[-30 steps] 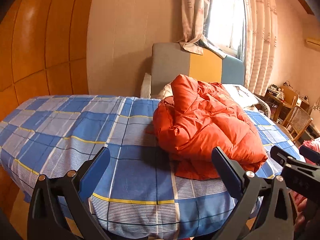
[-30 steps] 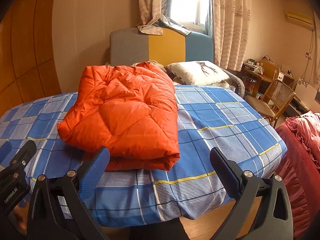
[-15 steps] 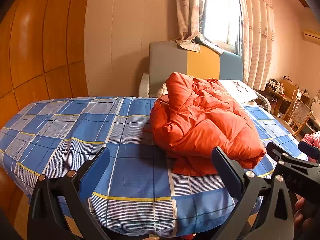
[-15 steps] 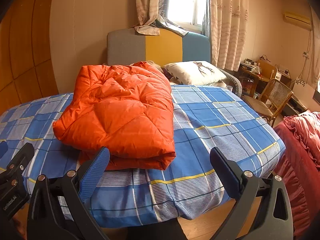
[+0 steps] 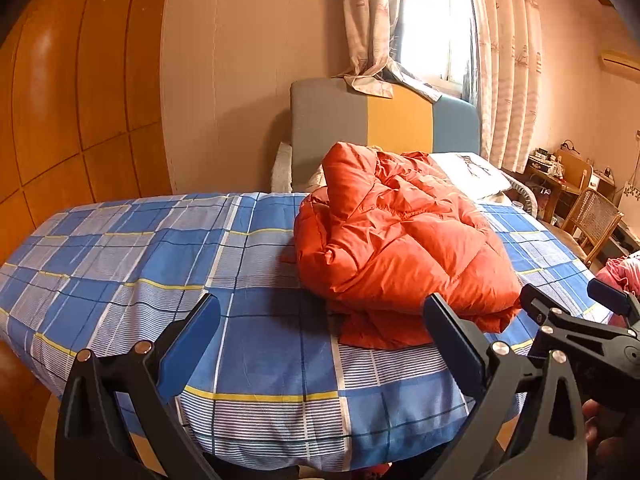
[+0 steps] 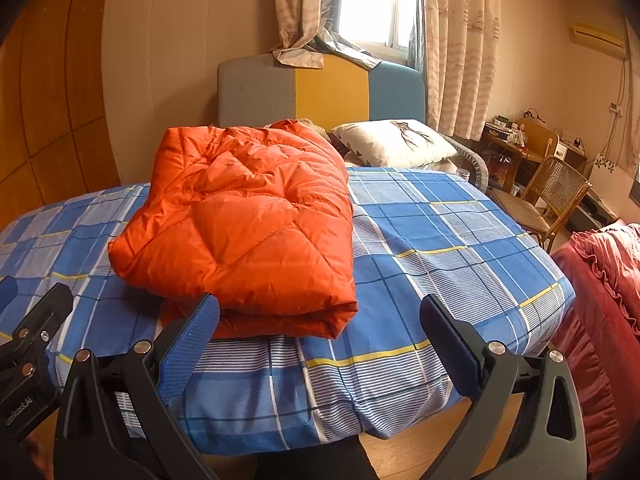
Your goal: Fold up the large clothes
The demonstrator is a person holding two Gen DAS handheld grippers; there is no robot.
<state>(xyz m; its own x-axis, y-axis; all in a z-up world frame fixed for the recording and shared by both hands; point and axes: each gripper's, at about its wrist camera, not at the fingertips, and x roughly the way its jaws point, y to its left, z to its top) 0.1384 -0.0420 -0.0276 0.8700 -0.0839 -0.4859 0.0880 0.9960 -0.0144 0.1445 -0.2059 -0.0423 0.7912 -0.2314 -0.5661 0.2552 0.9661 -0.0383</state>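
A wood-panelled wall closes the left edge of the room, and beside it a bed under a blue plaid sheet fills the foreground. The left gripper hovers over the sheet's near edge, its 2 blue-padded fingers spread wide and holding nothing. Just beyond it lies the orange puffer jacket — folded into a thick, quilted bundle, resting on the sheet near the middle of the bed, with a lower layer sticking out at its near edge. The right gripper is likewise released, fingers wide apart, its left finger showing in front of the jacket's near edge in the right wrist view — contact cannot be told. Behind the jacket stand a grey, yellow and blue headboard and a white pillow. Farther right are a curtained window, a wicker chair and a red ruffled fabric.
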